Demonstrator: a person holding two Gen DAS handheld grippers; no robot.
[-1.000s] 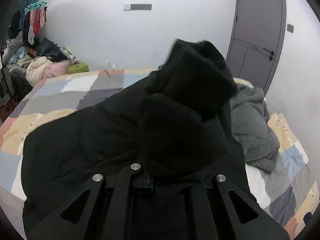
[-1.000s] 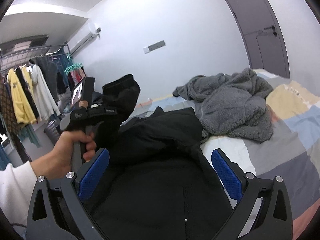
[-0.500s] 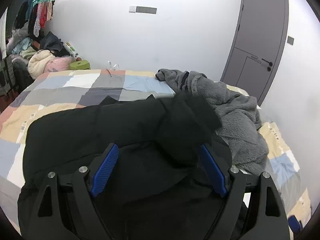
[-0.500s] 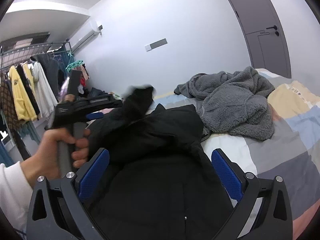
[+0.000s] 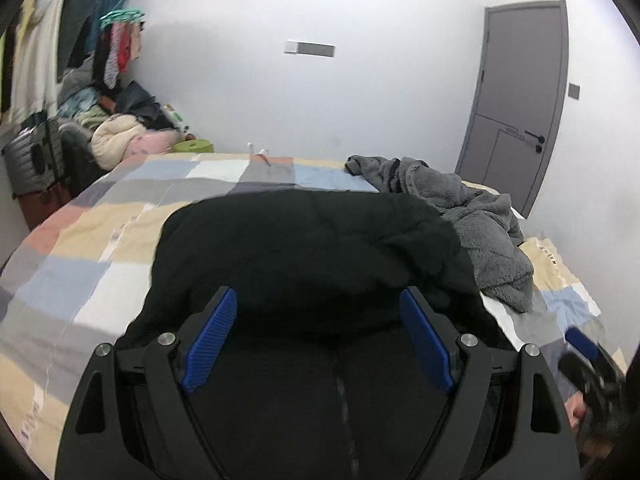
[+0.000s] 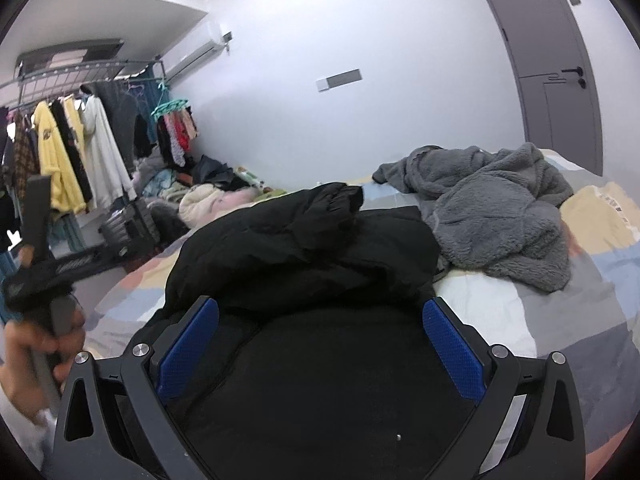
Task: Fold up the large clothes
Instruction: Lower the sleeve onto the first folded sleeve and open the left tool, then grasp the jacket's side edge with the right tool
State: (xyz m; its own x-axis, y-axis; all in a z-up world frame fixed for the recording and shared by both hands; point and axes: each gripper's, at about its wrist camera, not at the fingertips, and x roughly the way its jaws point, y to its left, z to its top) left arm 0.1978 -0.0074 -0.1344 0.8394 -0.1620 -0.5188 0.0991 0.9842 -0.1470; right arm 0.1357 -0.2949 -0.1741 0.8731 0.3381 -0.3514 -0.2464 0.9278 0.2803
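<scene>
Patchwork bed [image 5: 100,248] carries the black jacket [image 5: 312,248], spread just ahead of both jaws. Left gripper [image 5: 316,340] has released the sleeve [image 6: 332,204] — now laid across the jacket body; jaws wide, empty. Right gripper [image 6: 320,344] likewise wide, holding nothing. Sleeve fold done — next fold pending.

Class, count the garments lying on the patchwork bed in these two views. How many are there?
2. A black jacket lies in front of both grippers; a grey fleece garment is bunched beside it, toward the door. More could be hidden beneath them.
</scene>
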